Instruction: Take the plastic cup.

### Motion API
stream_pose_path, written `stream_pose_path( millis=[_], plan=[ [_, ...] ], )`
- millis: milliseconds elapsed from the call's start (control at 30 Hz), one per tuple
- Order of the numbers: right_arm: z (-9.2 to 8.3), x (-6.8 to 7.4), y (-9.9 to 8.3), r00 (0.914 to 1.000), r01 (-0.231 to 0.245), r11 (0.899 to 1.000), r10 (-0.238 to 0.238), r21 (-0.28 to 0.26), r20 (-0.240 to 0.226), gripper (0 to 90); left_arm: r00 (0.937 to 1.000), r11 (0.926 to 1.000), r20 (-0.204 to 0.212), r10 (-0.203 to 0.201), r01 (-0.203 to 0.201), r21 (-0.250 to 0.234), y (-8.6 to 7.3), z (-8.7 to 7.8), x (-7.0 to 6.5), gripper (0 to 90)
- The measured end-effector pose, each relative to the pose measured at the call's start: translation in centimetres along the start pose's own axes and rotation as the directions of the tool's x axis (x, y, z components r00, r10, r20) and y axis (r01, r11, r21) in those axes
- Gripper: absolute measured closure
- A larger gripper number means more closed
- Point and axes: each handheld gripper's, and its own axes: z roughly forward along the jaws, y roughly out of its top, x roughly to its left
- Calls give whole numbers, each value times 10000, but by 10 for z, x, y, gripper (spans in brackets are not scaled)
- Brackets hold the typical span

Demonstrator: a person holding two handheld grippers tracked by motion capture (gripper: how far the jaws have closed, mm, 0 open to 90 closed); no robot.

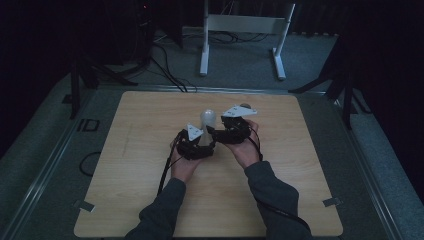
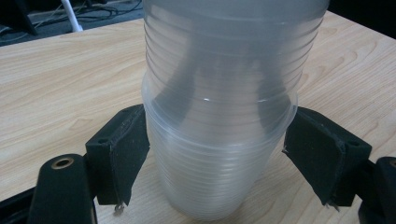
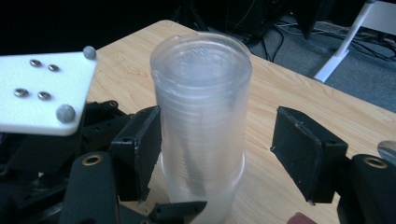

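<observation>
A stack of clear plastic cups (image 2: 219, 140) stands upside down on the wooden counter (image 1: 135, 165). The left tongs (image 2: 217, 154) clamp the lower cup; the right tongs (image 3: 219, 154) straddle the upper cups, jaws apart, right pad clear.

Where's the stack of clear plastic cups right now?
The stack of clear plastic cups stands upside down at the middle of the wooden table in the high view, between both grippers.

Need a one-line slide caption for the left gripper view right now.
Left gripper clasps the lower part of a clear plastic cup stack standing on the wooden table.
</observation>
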Motion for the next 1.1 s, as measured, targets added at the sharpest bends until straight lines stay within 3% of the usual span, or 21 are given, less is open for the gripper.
stream_pose_path(
  millis=[667, 1100],
  plan=[
    [16, 5, 12, 9997, -128, 9989, 119, -440, -202, 344, 9998, 9997, 2, 213, -213, -116, -1, 1, -2, 225],
    [22, 3, 13, 9992, -338, 9984, 329, -457, -209, 377, 9997, 9996, -67, 232, -233, -169, -2, 1, -2, 229]
  ],
)
